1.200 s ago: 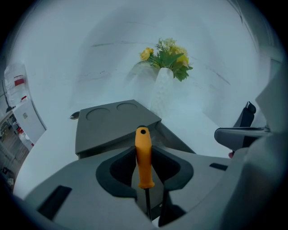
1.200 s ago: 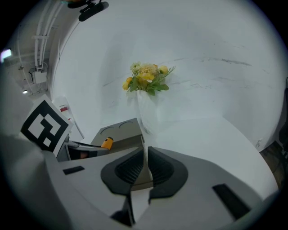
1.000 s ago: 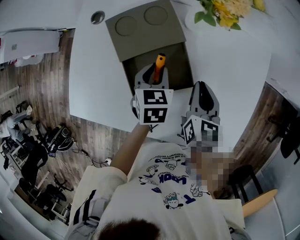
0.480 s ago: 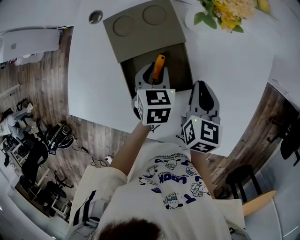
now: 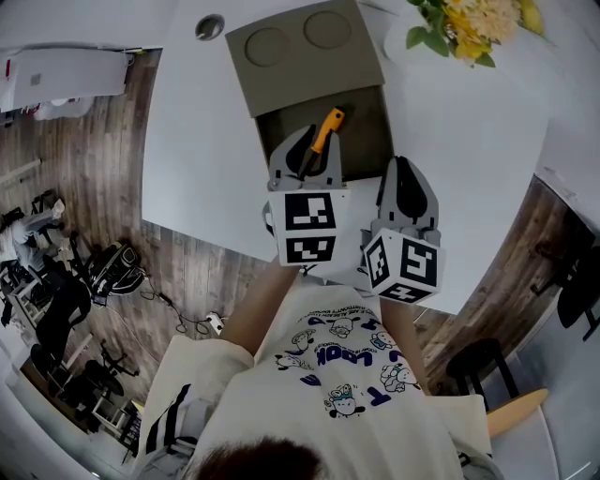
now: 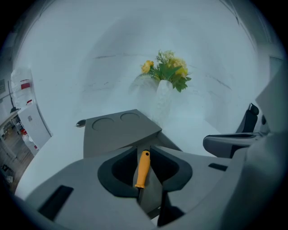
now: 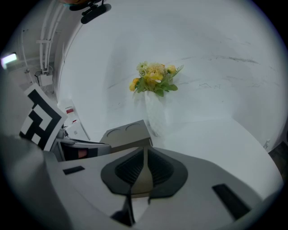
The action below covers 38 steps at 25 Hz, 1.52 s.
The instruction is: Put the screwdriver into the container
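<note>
The screwdriver [image 5: 326, 129], with an orange handle and a dark shaft, lies slanted in the open compartment of the grey-brown container [image 5: 367, 142]. Its handle points toward the raised lid [image 5: 300, 61]. My left gripper [image 5: 307, 152] hovers at the compartment's near edge. The shaft runs back between its jaws, which are closing, and the pads do not press on it. In the left gripper view the screwdriver's handle [image 6: 143, 167] sticks out ahead of the left gripper [image 6: 145, 152]. My right gripper [image 5: 403, 171] rests beside the container on the white table, shut and empty.
A white vase of yellow flowers [image 5: 467, 23] stands on the white table [image 5: 206, 159] behind the container. A small round metal piece [image 5: 209, 26] sits at the far left. The table's near edge runs just under both grippers; a wooden floor lies to the left.
The screwdriver's handle has tipped from nearly upright to slanting right, toward the lid. My left gripper has drawn back a little. The right gripper has stayed put.
</note>
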Tool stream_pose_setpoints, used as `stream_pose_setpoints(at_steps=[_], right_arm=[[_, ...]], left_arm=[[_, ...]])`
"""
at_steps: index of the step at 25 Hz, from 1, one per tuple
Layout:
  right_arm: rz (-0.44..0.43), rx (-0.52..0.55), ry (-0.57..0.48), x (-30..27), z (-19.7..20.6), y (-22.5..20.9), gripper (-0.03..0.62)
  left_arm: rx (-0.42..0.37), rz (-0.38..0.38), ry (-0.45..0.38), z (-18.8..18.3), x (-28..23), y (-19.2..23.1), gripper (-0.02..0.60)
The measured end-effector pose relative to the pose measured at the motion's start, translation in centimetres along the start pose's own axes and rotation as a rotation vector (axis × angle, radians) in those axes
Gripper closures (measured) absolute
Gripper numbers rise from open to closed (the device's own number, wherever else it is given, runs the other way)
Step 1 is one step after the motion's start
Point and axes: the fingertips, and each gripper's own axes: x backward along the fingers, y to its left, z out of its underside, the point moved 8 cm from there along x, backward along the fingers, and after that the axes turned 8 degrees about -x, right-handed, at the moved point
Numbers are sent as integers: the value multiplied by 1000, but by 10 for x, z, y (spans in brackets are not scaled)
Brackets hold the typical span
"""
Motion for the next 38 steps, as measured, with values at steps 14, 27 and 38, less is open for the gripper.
stream_pose_setpoints(at_steps=[14,27,38], right_arm=[[-40,92,-114,42,-10,50,551],[-83,160,-224,84,-18,99,551],[-89,172,-265,108,-19,120,551]], left_arm=[[41,-54,-173,5,86,12,543],[62,-76,-291,8,153,22,543],[57,-77,-359,6,186,24,543]])
